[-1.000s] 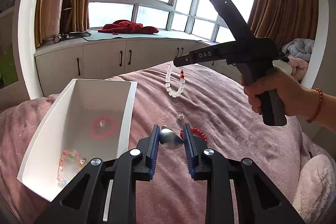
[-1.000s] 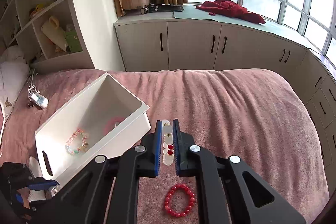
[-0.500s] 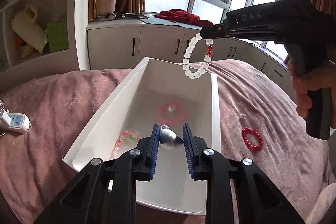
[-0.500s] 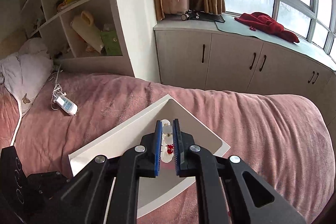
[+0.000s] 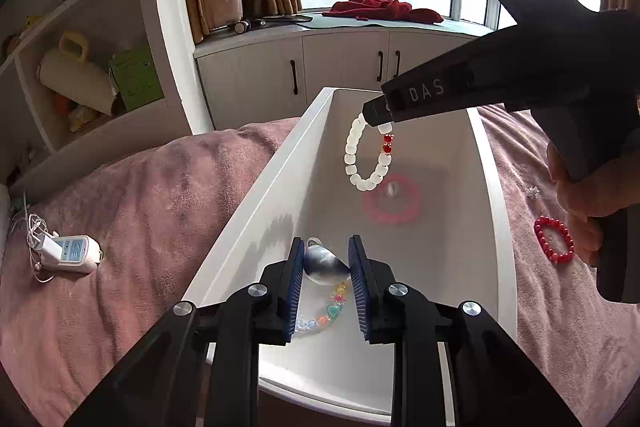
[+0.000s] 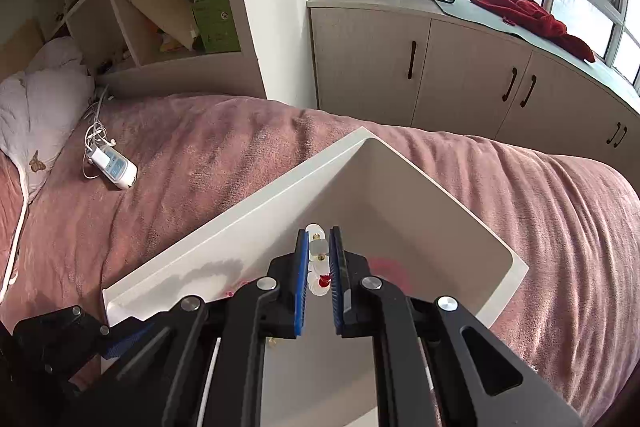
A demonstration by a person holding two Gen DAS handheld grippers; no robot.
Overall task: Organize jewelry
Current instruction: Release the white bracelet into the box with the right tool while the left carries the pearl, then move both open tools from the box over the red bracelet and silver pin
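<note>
A white rectangular bin (image 5: 280, 167) (image 6: 248, 223) lies on the pink bedspread. My left gripper (image 5: 323, 269) is shut on a silver metal piece (image 5: 324, 263) above the bin's near end. My right gripper (image 6: 319, 259) is shut on a white bead bracelet (image 5: 366, 155) (image 6: 318, 247) with red beads, which dangles over the bin's middle. Inside the bin lie a pink bracelet (image 5: 392, 201) and a multicoloured bead bracelet (image 5: 332, 307). A red bead bracelet (image 5: 554, 239) lies on the bedspread right of the bin.
A white power strip with cable (image 5: 68, 253) (image 6: 112, 167) lies on the bed left of the bin. A small clear ornament (image 5: 532, 191) lies near the red bracelet. Shelves, cabinets and a window sill stand behind the bed.
Both grippers have moved left from above the bedspread to above the bin, each still holding its piece. The white bracelet now hangs lower, inside the bin's opening.
</note>
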